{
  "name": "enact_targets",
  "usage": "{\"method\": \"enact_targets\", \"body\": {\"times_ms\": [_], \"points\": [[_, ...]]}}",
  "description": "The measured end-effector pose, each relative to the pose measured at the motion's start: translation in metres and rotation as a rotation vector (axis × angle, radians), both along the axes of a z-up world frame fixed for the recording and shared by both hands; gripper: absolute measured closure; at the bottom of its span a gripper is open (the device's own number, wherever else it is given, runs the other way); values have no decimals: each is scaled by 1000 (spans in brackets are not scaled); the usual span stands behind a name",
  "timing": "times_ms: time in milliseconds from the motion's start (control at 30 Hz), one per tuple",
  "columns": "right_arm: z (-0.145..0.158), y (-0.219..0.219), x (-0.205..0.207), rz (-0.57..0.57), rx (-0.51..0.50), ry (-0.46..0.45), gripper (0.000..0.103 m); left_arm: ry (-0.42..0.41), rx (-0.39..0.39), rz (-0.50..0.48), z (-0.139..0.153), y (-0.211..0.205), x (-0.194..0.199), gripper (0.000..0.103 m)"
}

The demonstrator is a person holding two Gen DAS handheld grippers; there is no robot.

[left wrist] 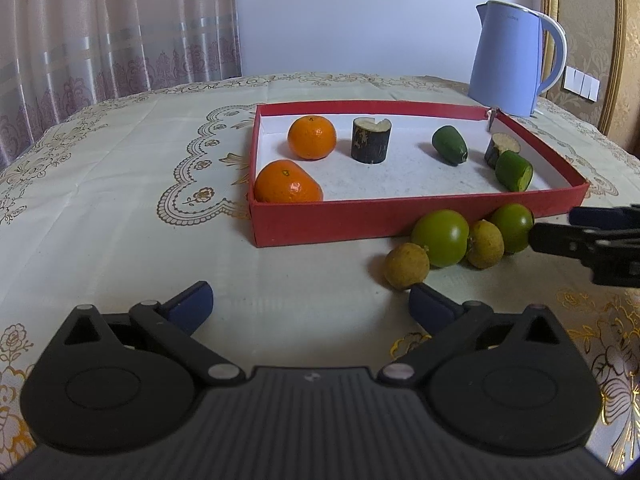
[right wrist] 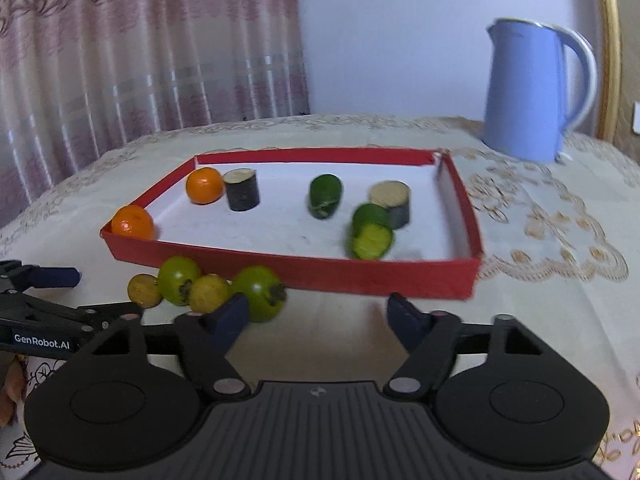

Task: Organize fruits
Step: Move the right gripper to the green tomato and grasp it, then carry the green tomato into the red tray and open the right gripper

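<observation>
A red tray (left wrist: 320, 224) holds two oranges (left wrist: 312, 138), two dark stubby cylinders (left wrist: 370, 140) and two green cut fruits (left wrist: 450, 145). In front of it on the cloth lie two round green fruits (left wrist: 440, 237) and two small yellow-brown fruits (left wrist: 406, 266). My left gripper (left wrist: 310, 296) stands open over bare cloth, its right finger just short of the nearest yellow-brown fruit. My right gripper (right wrist: 318, 304) is open near the tray's front wall (right wrist: 360, 276). One green fruit (right wrist: 260, 292) sits just inside its left finger, with nothing pressed between the pads.
A blue kettle (left wrist: 508, 60) stands behind the tray's far right corner. The table wears a cream cloth with gold embroidery (left wrist: 120, 200). Curtains hang behind on the left. The left gripper's fingers (right wrist: 56, 276) show at the right wrist view's left edge.
</observation>
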State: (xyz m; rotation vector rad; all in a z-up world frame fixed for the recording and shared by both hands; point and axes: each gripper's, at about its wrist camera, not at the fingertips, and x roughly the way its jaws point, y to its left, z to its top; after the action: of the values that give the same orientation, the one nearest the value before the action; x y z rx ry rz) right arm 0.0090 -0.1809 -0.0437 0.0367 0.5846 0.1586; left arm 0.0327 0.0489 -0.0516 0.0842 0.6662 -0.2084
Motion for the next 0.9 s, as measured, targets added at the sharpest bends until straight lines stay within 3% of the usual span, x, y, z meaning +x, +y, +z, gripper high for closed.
{"method": "enact_targets", "body": {"times_ms": [167, 533, 567, 600, 633, 767, 900], "points": [[1, 12, 7, 52, 9, 4, 40, 0, 0, 0, 0, 0, 0, 0], [2, 20, 15, 59, 36, 5, 43, 0, 0, 0, 0, 0, 0, 0], [1, 19, 15, 59, 39, 5, 51, 0, 0, 0, 0, 0, 0, 0], [1, 19, 14, 71, 49, 4, 66, 0, 0, 0, 0, 0, 0, 0], [1, 20, 13, 93, 60, 4, 70, 0, 0, 0, 0, 0, 0, 0], [1, 34, 4, 90, -28, -35, 72, 0, 0, 0, 0, 0, 0, 0], [2, 26, 6, 84, 29, -4, 72, 0, 0, 0, 0, 0, 0, 0]]}}
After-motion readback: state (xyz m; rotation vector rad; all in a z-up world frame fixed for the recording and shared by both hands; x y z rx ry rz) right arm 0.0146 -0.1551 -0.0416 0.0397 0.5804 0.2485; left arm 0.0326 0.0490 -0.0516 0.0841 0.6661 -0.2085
